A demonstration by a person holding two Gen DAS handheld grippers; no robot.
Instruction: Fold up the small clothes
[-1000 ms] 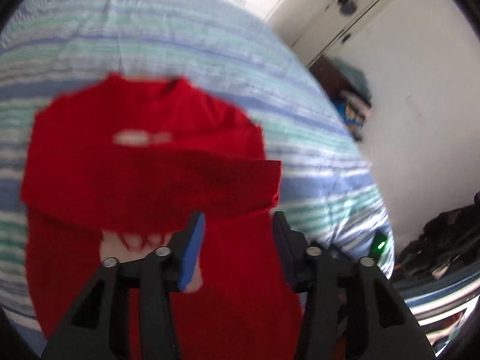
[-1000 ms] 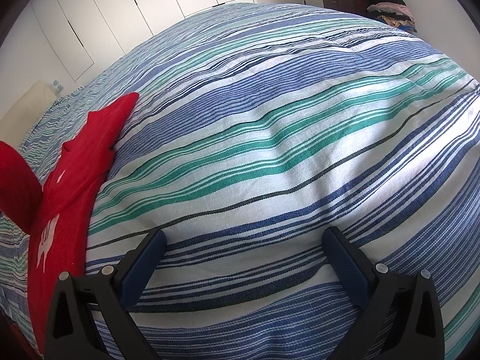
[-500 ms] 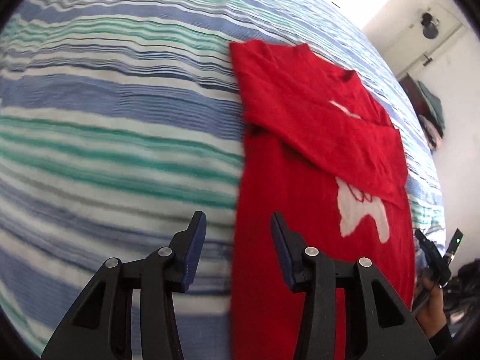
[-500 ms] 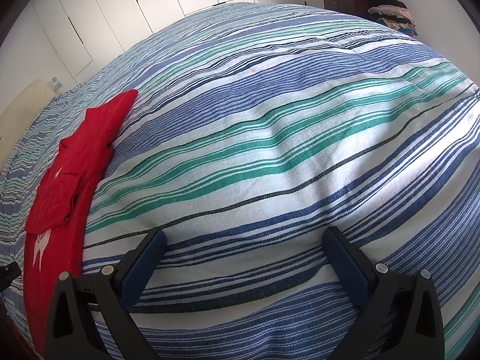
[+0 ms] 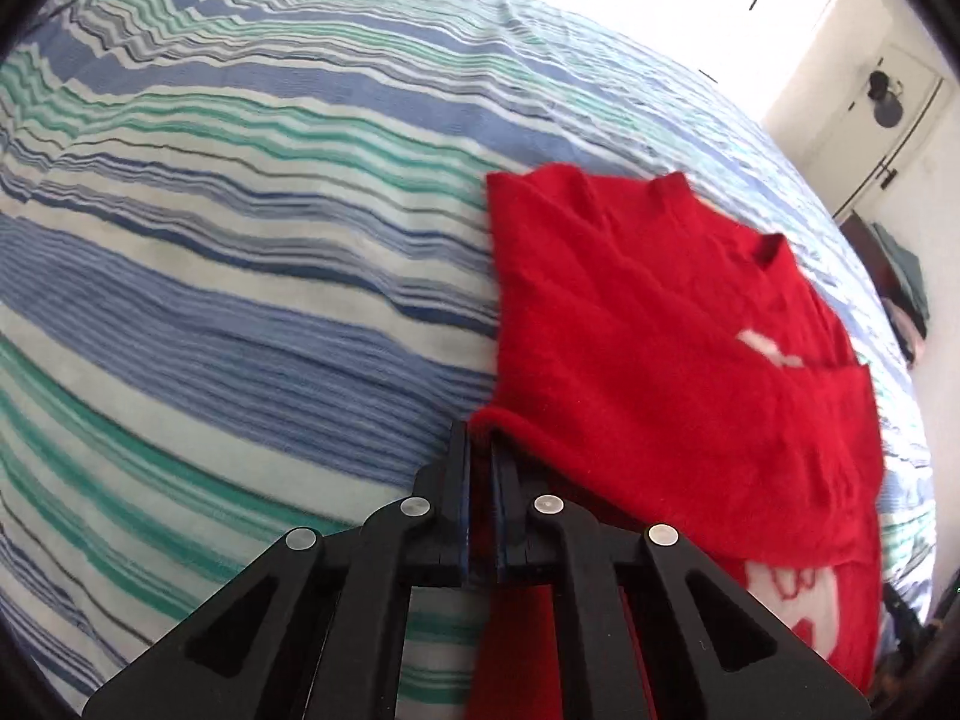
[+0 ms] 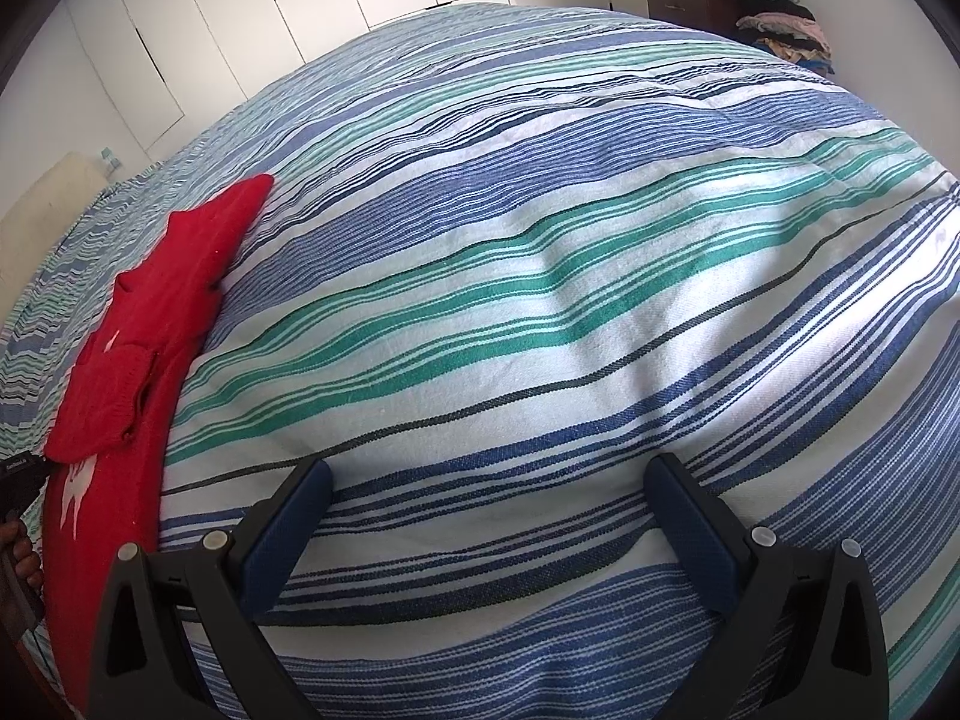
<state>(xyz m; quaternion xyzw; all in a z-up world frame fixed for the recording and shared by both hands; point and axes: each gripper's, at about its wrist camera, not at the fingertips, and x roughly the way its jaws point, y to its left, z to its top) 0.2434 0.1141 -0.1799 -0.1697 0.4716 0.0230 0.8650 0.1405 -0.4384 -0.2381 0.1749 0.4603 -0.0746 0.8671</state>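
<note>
A small red sweater [image 5: 660, 360] with a white print lies on the striped bedspread [image 5: 240, 240], one sleeve folded across its chest. My left gripper [image 5: 478, 438] is shut on the sweater's left edge, at the fold near its side. In the right wrist view the sweater [image 6: 150, 348] lies at the far left. My right gripper [image 6: 489, 516] is open and empty, resting low over the bedspread [image 6: 540, 240], well to the right of the sweater.
White wardrobe doors [image 6: 300, 0] stand behind the bed. A dark dresser with piled clothes [image 6: 750, 18] is at the back right. A white door [image 5: 888, 120] shows beyond the bed. A hand holding the left gripper's handle [image 6: 18, 546] shows at the left edge.
My left gripper moved in to the sweater's left edge and shut on it; it was open half a second ago. The right gripper has not moved.
</note>
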